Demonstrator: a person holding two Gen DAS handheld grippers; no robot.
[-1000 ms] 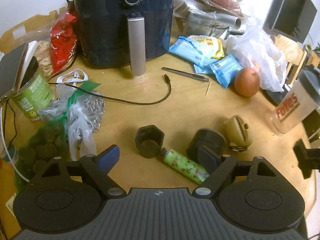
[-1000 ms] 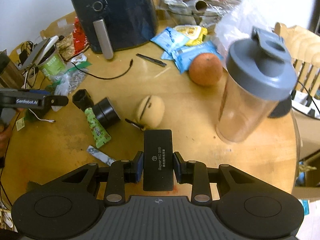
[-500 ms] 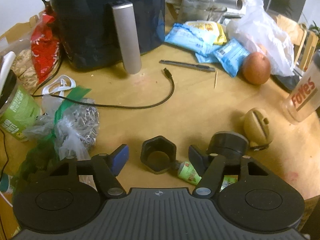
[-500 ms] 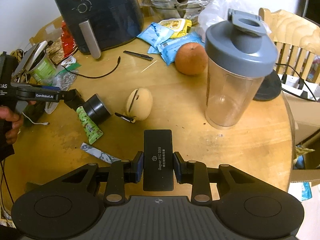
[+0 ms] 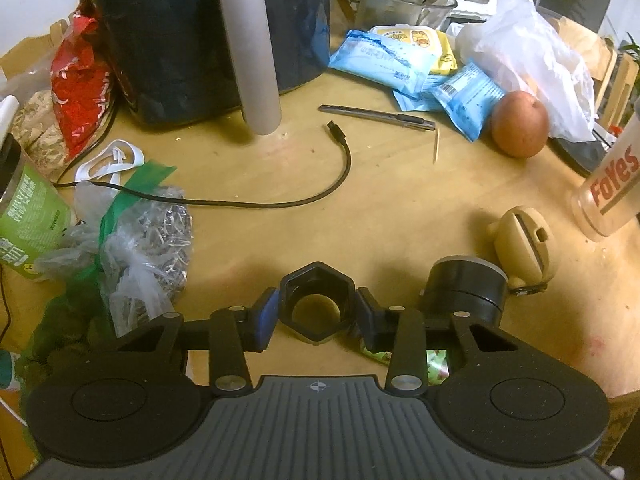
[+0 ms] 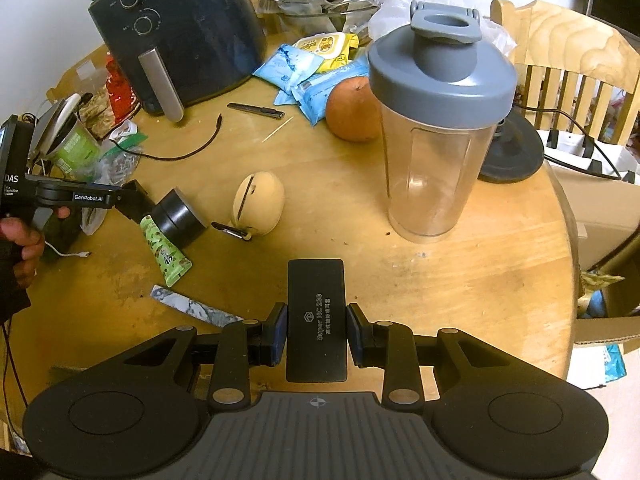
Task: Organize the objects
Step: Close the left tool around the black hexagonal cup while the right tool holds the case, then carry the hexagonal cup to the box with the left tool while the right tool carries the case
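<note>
Left gripper (image 5: 316,314): tilted down at the table, jaws just closed onto black hexagonal cap (image 5: 316,304)
Right gripper (image 6: 316,334): clamped on black case (image 6: 316,320) reading "Super NC 200", above bare wood near table (image 6: 500,280) edge
Shaker bottle (image 6: 436,128): upright, lettered "Foyes"

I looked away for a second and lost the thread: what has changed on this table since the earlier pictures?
The left gripper came forward and down over the black hexagonal cap, and its jaws have just been closing; the pads now sit against the cap's sides. The right gripper stays clamped on the black case. The shaker bottle, orange and air fryer stayed put.
</note>
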